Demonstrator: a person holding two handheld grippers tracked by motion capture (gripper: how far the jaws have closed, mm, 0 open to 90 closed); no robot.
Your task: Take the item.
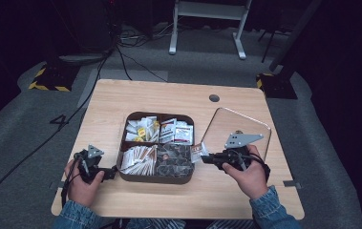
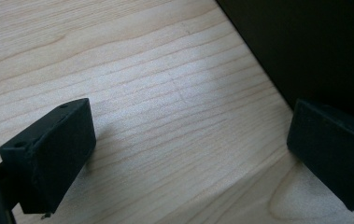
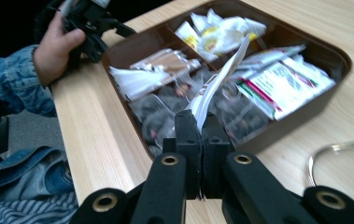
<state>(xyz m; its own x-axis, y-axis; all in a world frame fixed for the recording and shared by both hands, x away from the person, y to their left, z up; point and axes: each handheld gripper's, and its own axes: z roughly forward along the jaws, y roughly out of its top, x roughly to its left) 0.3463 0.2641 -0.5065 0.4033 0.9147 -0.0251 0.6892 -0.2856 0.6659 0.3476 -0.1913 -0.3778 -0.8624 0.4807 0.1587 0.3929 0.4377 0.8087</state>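
Note:
A brown four-part tray (image 1: pixel 157 114) of sachets sits in the middle of the table. My right gripper (image 1: pixel 203 157) hovers at its right edge, shut on a thin white and red sachet (image 1: pixel 196 151). In the right gripper view the jaws (image 3: pixel 201 121) pinch that sachet (image 3: pixel 219 81) edge-on, and it sticks up over the tray (image 3: pixel 338 51). My left gripper (image 1: pixel 111 171) rests at the tray's left side, open. In the left gripper view its jaws (image 2: pixel 191 126) stand wide apart over bare wood, with the dark tray wall (image 2: pixel 315 46) just beyond the right jaw.
A clear lid (image 1: pixel 238 126) lies flat on the table right of the tray, under my right hand. The tray holds white and yellow sachets, red and green packets, brown sticks and dark wrapped pieces. A cable hole (image 1: pixel 214 98) sits near the far edge.

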